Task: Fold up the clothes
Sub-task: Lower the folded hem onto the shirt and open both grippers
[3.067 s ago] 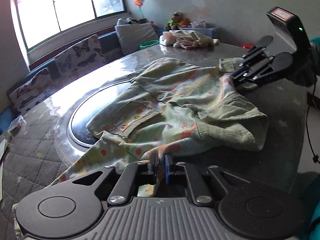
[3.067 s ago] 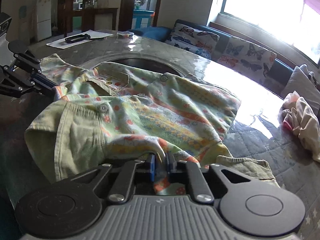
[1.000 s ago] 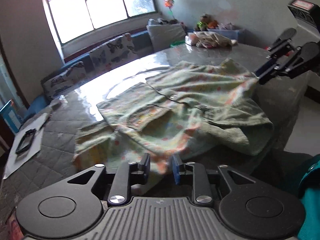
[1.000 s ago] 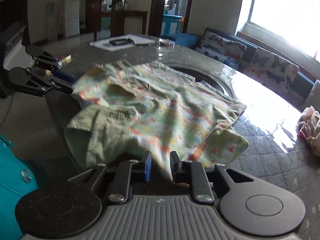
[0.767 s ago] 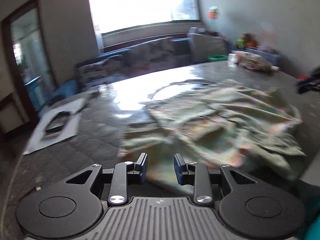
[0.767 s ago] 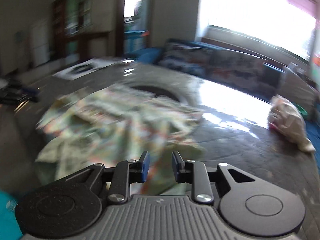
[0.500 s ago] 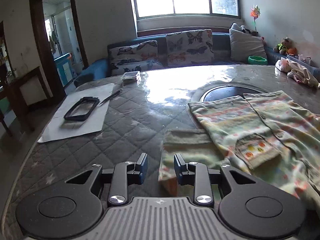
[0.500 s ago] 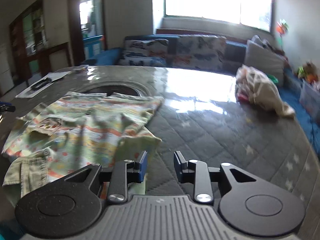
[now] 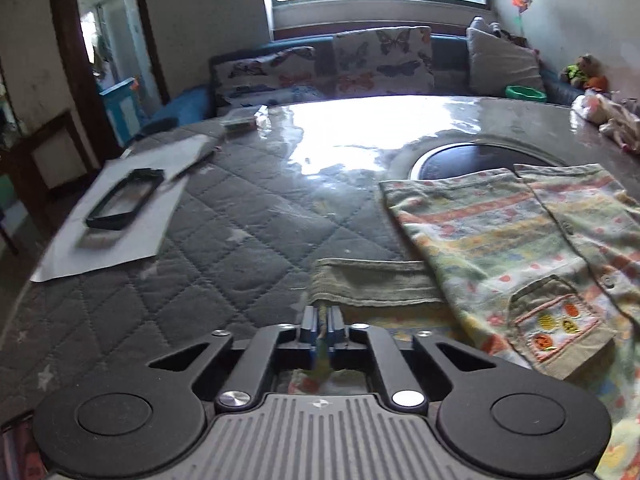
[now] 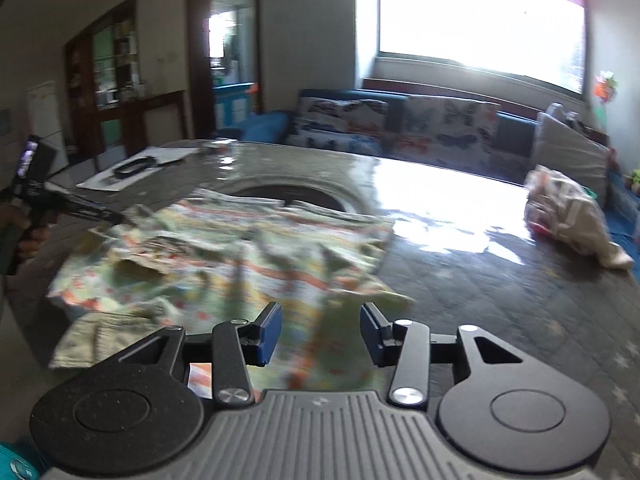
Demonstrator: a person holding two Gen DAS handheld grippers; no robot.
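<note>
L gripper (image 9: 321,326) jaws just closed, pinching sleeve cuff (image 9: 372,286) of shirt (image 9: 500,240); R gripper (image 10: 320,334) jaws opening, spread over shirt hem, not gripping.

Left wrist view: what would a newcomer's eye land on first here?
The pastel printed shirt spread over the right of the quilted table, its sewn pocket near the right edge. Next, the left gripper in the foreground, shut on the shirt's ribbed green cuff. Behind, window glare gleams off the tabletop.

You worked in a home living room: butterfly-print sofa cushions (image 9: 384,60), stuffed toys (image 9: 582,74) and a quilted table (image 9: 240,240) showed it.
</note>
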